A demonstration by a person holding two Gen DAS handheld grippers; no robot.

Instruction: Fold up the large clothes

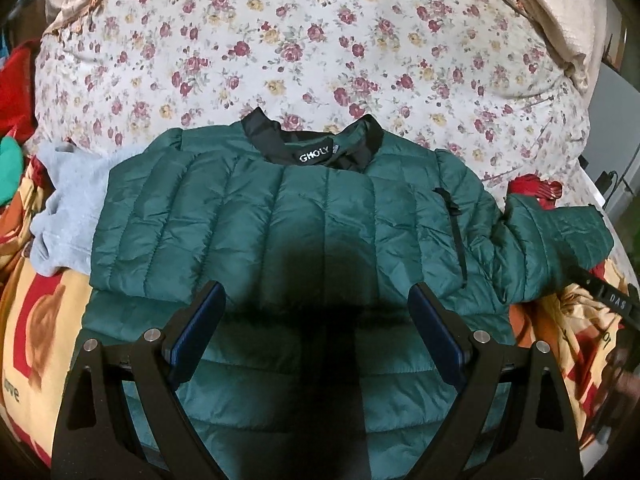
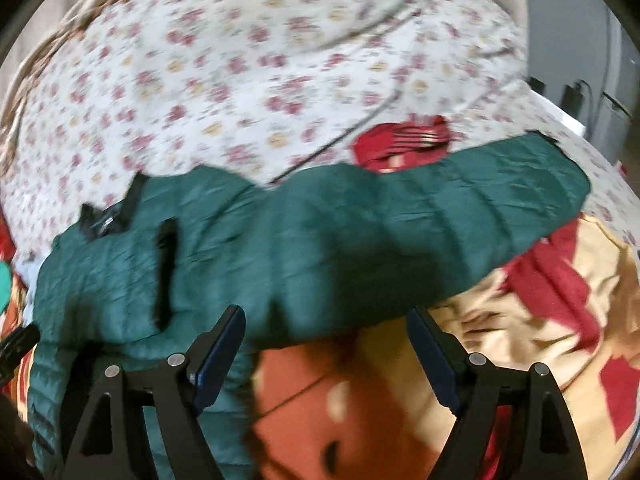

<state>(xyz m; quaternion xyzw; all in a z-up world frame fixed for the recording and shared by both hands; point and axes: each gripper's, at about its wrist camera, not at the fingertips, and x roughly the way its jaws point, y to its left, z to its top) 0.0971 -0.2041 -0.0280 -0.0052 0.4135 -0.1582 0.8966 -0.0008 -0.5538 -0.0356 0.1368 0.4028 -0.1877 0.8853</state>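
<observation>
A floral quilt (image 1: 320, 52) with red and yellow roses covered the far part of the bed, and a beige cloth (image 1: 560, 20) was bunched along its top edge. Nearer lay a cream blanket (image 2: 540, 300) with red and orange shapes. A grey wall (image 2: 568, 32) stood at the right.

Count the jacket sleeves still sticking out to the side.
1. The sleeve stretches out to the right of the green jacket, across the blanket. The other sleeve seems folded in or hidden.
</observation>
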